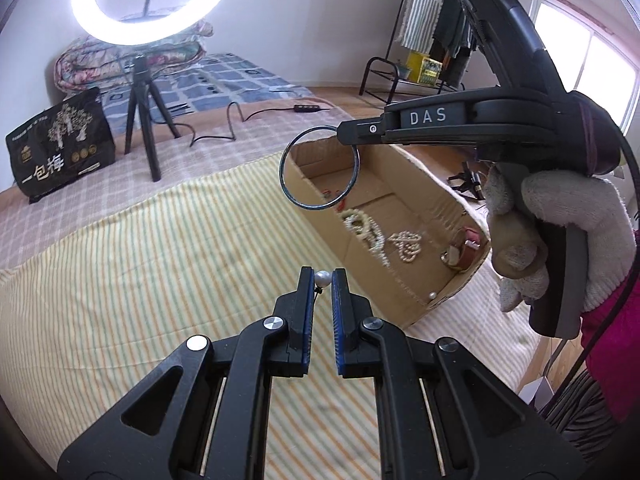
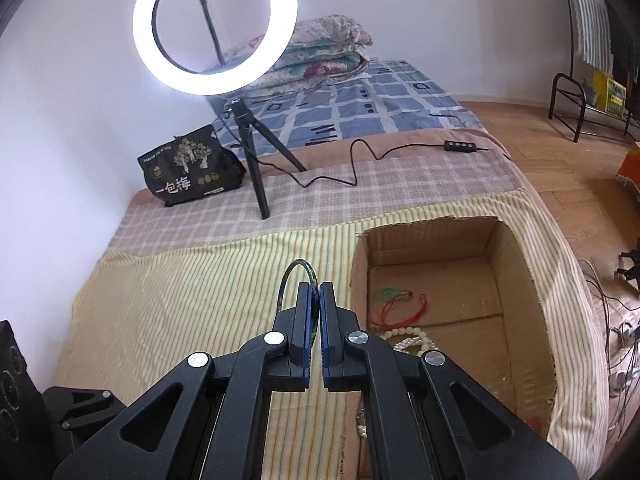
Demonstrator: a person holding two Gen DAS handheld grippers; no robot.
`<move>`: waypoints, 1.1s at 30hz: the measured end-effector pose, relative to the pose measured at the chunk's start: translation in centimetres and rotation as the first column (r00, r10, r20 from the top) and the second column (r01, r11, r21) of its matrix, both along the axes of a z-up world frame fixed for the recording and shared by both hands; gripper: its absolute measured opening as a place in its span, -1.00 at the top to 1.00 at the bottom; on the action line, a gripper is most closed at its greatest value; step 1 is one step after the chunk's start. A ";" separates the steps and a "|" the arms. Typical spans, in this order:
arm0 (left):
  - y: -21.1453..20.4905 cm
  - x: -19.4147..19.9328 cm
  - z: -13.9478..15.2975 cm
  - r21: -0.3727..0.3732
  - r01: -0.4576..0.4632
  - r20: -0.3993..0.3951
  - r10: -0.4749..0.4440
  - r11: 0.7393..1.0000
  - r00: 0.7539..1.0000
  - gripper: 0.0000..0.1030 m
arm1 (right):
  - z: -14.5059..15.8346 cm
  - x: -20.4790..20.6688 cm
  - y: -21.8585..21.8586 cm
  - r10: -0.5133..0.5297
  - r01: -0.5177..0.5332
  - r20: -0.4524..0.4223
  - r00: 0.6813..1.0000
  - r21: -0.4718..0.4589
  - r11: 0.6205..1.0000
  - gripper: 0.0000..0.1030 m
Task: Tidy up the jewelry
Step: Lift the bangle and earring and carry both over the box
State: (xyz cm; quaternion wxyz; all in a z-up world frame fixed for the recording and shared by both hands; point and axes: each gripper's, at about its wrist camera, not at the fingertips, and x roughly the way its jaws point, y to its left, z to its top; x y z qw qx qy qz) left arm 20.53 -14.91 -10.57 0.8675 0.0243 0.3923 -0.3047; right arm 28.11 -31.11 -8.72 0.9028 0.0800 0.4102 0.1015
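My left tongs (image 1: 322,280) pinch a pearl earring (image 1: 322,279) at their very tips, lower centre; it could slip. My right tongs (image 2: 315,289) clamp a bangle (image 2: 297,280) left of the cardboard box (image 2: 520,280); it may miss.

I count two tongs: my left (image 1: 323,276) at 6 o'clock of its own view and my right (image 2: 316,292), seen at 2 o'clock from the left. One bangle (image 1: 320,168). One pearl (image 1: 322,279) at my left tips and one more loose pearl (image 1: 432,296) in the box corner at 4 o'clock. One box (image 2: 524,264). Inside it: two bead strings (image 1: 370,232), one red cord (image 2: 400,304), one watch (image 1: 460,250). One ring light (image 2: 216,28) at 11 o'clock, one tripod (image 2: 256,160), one black bag (image 2: 188,168), one glove (image 1: 560,216).
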 end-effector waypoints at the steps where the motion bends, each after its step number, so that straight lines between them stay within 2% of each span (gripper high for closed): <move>1: -0.5 0.0 0.1 -0.002 0.008 0.001 -0.008 1.000 1.000 0.87 | 0.1 0.0 -0.7 -0.013 0.013 0.003 1.000 -0.002 1.000 0.96; 19: -8.6 0.1 -0.5 -0.025 0.118 -0.012 -0.119 0.993 0.993 0.87 | -0.5 -0.8 -12.3 -0.245 0.245 0.001 0.970 -0.003 0.970 0.95; 25: -10.6 0.0 -1.1 -0.020 0.142 -0.020 -0.142 0.990 0.990 0.87 | -1.0 -1.0 -13.7 -0.271 0.270 -0.008 0.963 -0.019 0.963 0.95; 33: -12.1 -0.3 -1.6 -0.006 0.163 -0.020 -0.163 0.987 0.986 0.87 | -1.7 -0.7 -13.7 -0.255 0.255 -0.027 0.967 -0.023 0.967 0.95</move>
